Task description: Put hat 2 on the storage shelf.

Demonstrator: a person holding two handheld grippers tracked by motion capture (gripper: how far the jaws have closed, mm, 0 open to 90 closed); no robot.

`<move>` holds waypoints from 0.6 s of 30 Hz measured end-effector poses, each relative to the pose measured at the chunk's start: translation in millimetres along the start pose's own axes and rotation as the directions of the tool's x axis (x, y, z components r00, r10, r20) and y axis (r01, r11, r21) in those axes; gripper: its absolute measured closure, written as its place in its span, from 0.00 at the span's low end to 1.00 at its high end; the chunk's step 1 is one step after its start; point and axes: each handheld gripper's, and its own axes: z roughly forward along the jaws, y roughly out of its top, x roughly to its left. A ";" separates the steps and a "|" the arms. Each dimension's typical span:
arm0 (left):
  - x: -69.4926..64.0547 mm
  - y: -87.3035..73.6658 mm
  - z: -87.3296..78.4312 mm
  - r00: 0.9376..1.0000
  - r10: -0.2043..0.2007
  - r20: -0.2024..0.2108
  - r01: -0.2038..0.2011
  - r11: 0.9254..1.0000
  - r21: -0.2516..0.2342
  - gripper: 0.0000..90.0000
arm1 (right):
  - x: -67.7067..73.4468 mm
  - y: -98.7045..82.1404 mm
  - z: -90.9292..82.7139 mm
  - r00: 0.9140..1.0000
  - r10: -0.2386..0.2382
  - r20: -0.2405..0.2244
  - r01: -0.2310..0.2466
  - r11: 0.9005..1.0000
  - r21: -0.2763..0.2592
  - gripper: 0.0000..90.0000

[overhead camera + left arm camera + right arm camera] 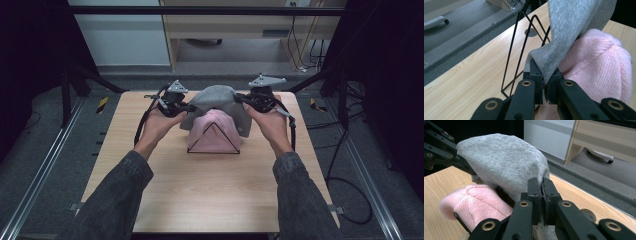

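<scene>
While the pink hat point(215, 131) sits on the wire rack point(213, 140) mid-worktop point(200, 190), the left claw point(186, 107) and right claw point(241, 100) each clamp the grey hat point(216, 98) above it.

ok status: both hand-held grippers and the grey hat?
Left hand-held gripper shut on grey hat edge; right hand-held gripper shut on opposite edge. Hat stretched above pink knit hat on black wire rack. Nothing in the way.
</scene>
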 end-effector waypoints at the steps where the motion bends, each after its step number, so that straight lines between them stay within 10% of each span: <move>1: 0.2 -0.6 0.1 1.000 -0.001 0.001 0.001 1.000 -0.001 0.96 | -0.2 -0.6 0.1 1.000 -0.002 0.000 0.002 1.000 0.000 0.96; 18: 3.6 -15.1 5.0 1.000 -0.024 -0.005 0.024 1.000 0.016 0.96 | 5.5 -15.1 10.3 1.000 0.010 -0.025 -0.010 0.999 0.032 0.96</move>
